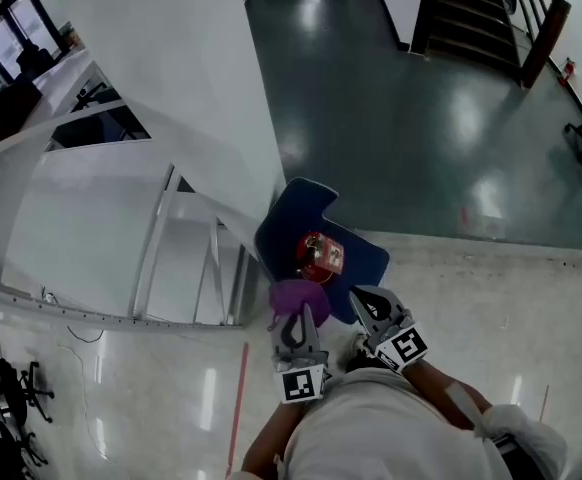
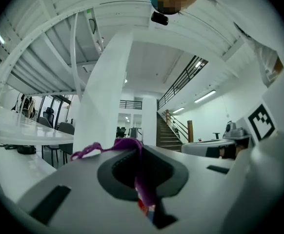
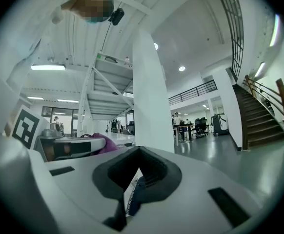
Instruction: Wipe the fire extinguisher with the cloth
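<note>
**Left gripper** (image 1: 298, 315): jaws closed flat on a crumpled purple knitted cloth (image 1: 299, 294). In the left gripper view the cloth (image 2: 128, 144) rises through the pinch and a loose tail trails off to the left, so only a small bunch stands clear for wiping.

**Right gripper** (image 1: 367, 304): jaws closed on the near edge of a dark blue fabric piece (image 1: 367, 254). The right gripper view shows a blue strip with a white stitched border (image 3: 133, 197) in the pinch.

**Task object:** a small red fire extinguisher with a pale label (image 1: 319, 255) lies near the middle of the blue piece, just beyond the cloth. Whether cloth and extinguisher touch cannot be told.

**Step in hand (judged):** bringing cloth to extinguisher; wiping appears not yet begun.
- The right grip should hold the blue piece steady and fairly level so that the red body does not roll towards an edge.
- The left should lead with the bunched cloth, not the hard jaw tips.
- Strokes are best run along the cylinder, with the loose tail kept off the valve end.

**Edges and room:**
- A white square column (image 1: 171, 88) and a white steel stair frame (image 1: 157, 238) stand close on the left and limit any leftward sweep.
- The far edge of the blue piece lies against or just beside the column's corner.
- The dark green glossy floor (image 1: 421, 118) and the pale floor (image 1: 501, 308) to the right are open.
</note>
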Available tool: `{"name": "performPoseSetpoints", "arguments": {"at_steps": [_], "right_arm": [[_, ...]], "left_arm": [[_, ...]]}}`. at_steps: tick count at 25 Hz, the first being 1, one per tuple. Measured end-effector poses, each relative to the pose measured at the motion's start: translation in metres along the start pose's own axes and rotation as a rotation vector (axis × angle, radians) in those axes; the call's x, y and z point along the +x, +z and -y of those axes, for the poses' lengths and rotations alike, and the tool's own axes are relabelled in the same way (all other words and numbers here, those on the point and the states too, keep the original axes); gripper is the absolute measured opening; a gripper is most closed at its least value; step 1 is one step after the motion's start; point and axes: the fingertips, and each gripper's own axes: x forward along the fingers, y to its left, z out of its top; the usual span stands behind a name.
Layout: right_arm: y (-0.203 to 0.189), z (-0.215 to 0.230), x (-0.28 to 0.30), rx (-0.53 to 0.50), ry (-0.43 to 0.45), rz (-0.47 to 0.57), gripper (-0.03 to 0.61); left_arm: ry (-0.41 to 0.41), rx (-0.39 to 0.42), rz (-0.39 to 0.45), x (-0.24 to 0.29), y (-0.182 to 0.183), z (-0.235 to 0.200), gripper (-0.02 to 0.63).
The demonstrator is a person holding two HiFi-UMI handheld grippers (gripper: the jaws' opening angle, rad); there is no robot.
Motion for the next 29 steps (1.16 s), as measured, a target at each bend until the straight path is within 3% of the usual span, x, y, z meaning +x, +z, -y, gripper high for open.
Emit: {"name": "performPoseSetpoints", "arguments": {"at_steps": [13, 29], "right_arm": [[0.0022, 0.0054, 0.0091, 0.000, 0.011, 0.004, 0.012], [-0.0010, 0.0013, 0.0074, -0.018, 0.026, -0.007, 0.012]], "left_arm": [[-0.029, 0.029, 0.015, 0.0006, 0.0042, 0.0010, 0.020], [-0.019, -0.004, 0.032, -0.0068, 0.0051, 0.0030, 0.020]]}}
